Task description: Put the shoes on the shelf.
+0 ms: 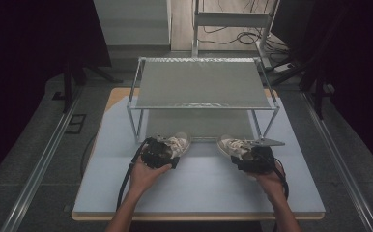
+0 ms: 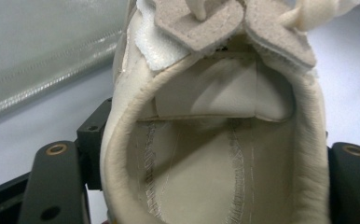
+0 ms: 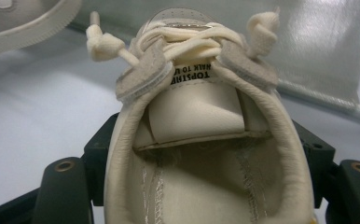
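Two cream lace-up shoes are lifted just above the blue-grey table mat (image 1: pixel 199 183), in front of a metal rack (image 1: pixel 204 87). My left gripper (image 1: pixel 164 152) is shut on the heel of the left shoe (image 1: pixel 179 143), whose toe points toward the rack. In the left gripper view the black jaws press both sides of that shoe's collar (image 2: pixel 122 154), and its insole shows between them. My right gripper (image 1: pixel 248 155) is shut on the right shoe (image 1: pixel 230 145) the same way. The right gripper view shows the tongue (image 3: pixel 194 107) and knotted laces ahead, with the other shoe's sole (image 3: pixel 24 23) at top left.
The rack has an upper shelf and a lower shelf (image 1: pixel 199 123), both covered in grey sheet, with thin metal legs (image 1: pixel 134 121) just beyond the shoes. Metal rails (image 1: pixel 39 164) run along the floor on both sides of the table.
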A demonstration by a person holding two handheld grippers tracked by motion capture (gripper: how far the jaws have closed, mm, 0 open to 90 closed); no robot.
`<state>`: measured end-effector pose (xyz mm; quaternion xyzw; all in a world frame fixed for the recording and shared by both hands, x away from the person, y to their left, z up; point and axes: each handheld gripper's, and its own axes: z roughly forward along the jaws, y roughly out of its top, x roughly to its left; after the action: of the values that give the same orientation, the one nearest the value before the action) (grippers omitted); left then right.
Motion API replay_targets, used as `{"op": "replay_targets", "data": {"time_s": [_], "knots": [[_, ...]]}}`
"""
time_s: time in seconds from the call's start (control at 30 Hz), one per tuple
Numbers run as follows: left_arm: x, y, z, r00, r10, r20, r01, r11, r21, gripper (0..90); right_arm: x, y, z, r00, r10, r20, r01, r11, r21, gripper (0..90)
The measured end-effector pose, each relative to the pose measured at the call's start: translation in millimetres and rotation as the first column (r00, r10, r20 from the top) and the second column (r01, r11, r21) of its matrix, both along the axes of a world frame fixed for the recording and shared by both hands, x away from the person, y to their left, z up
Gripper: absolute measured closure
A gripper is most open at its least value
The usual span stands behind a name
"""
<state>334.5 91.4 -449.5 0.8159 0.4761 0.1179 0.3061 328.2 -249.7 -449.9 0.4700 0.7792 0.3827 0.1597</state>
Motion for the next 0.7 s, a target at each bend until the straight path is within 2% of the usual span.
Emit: {"op": "replay_targets", "data": {"time_s": [0.13,0.4,0.7], "knots": [[7.2,-2.8,0.1,1.0,0.004,0.001,-0.004,1.0,-0.006,29.0,7.7,8.4,1.3,1.0,-0.007,0.004,0.007,1.0,-0.003,28.9],[23.6,-10.5,1.1,1.0,0.007,0.002,-0.007,0.9999,0.01,29.0,27.9,26.5,-2.5,0.9996,-0.028,0.005,0.028,1.0,-0.011,29.0],[46.6,-19.5,-5.1,0.9997,0.023,-0.003,-0.023,0.9996,0.019,29.0,44.9,38.8,-5.9,0.9984,-0.057,0.0,0.057,0.998,-0.011,28.9]]}}
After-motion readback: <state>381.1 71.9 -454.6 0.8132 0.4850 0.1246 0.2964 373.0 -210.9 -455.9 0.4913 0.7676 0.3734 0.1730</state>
